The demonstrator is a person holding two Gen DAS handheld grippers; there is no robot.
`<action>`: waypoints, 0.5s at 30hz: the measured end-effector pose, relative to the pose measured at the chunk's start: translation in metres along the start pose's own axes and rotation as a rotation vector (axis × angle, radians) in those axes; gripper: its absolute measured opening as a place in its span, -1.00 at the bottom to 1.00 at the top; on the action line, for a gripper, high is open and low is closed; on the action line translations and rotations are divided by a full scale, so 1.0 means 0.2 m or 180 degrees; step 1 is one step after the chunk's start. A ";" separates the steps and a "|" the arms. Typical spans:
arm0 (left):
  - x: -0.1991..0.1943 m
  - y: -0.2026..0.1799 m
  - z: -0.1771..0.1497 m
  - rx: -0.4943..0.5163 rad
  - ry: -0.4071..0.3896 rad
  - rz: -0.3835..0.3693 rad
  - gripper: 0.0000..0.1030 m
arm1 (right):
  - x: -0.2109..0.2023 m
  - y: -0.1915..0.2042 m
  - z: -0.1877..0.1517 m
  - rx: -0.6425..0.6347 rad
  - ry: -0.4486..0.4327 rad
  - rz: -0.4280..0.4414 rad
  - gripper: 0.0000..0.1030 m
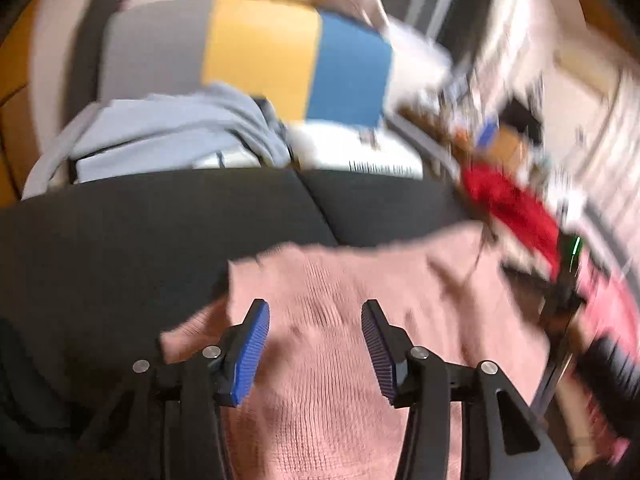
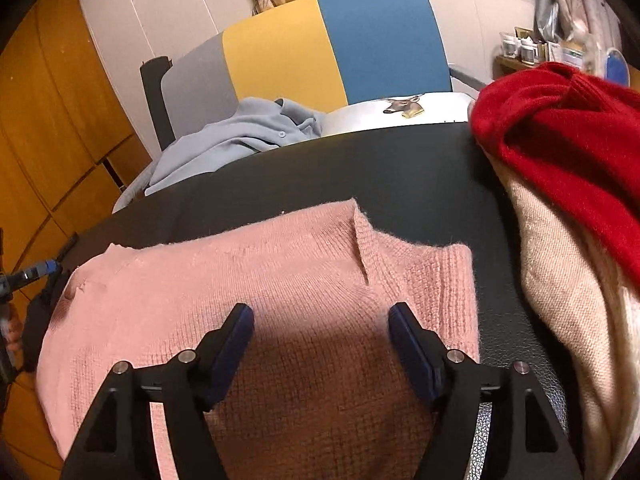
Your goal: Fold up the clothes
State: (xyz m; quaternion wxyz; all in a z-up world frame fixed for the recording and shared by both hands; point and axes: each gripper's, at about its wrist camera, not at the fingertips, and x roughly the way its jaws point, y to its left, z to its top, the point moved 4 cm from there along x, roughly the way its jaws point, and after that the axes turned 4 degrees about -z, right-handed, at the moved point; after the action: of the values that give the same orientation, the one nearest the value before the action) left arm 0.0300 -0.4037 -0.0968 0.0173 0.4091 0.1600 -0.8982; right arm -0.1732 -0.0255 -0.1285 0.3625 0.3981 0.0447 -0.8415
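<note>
**Pink sweater under both claws**

Under our left claw [image 1: 316, 344] lies the pink sweater [image 1: 360, 312]. It is spread on the dark table [image 1: 160, 224]. The claw's two blue pads [image 1: 250, 354] stand wide apart, and we hold nothing with them. The sweater shows in the gap between the pads and reaches out past them on both sides. This view is blurry. We count one red sweater [image 1: 516, 208] far to the right, near the table's edge. One light blue shirt [image 1: 180, 124] sits behind the table on one chair [image 1: 280, 56] with gray, yellow and blue stripes. A white thing lies beside the shirt, but it is too blurry for us to say what it is.

Over on the right wrist view, our right claw [image 2: 322, 344] is also spread wide and grips nothing. The same pink sweater [image 2: 260, 280] lies flat below it and in front of it on the dark table [image 2: 380, 168]. The sweater's far edge is past the fingertips. We count one red sweater [image 2: 560, 128] at the right, sitting on top of one cream cloth [image 2: 568, 300]. Both are close beside the pink sweater but not touching it. One light blue shirt [image 2: 240, 140] lies on the striped chair [image 2: 332, 40] behind the table. One white cloth with a deer picture [image 2: 400, 112] lies next to the shirt.
</note>
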 end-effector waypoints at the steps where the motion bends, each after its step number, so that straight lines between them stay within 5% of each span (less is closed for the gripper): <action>1: 0.05 0.01 -0.02 -0.0011 0.0129 0.0076 -0.05 | 0.00 0.00 0.00 -0.0013 -0.0001 -0.0011 0.41; 9: 0.10 0.15 -0.11 -0.0323 0.0339 -0.0115 -0.08 | 0.00 0.01 -0.01 -0.0038 0.0011 0.0027 0.54; 10: 0.09 0.16 -0.11 -0.0361 0.0325 -0.0139 -0.14 | 0.00 0.01 -0.01 -0.0038 0.0011 0.0038 0.55; 13: 0.06 0.20 -0.12 -0.0430 0.0275 -0.0159 -0.95 | 0.01 0.02 -0.01 -0.0051 0.0013 0.0031 0.56; 15: 0.04 0.19 -0.11 -0.0384 0.0213 -0.0144 -0.97 | 0.00 0.03 -0.01 -0.0076 0.0017 -0.0011 0.56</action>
State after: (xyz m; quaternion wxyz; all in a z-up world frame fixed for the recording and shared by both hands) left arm 0.0463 -0.4317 -0.1266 0.0163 0.4335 0.2234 -0.8729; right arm -0.1693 -0.0297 -0.1287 0.3657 0.3959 0.0564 -0.8404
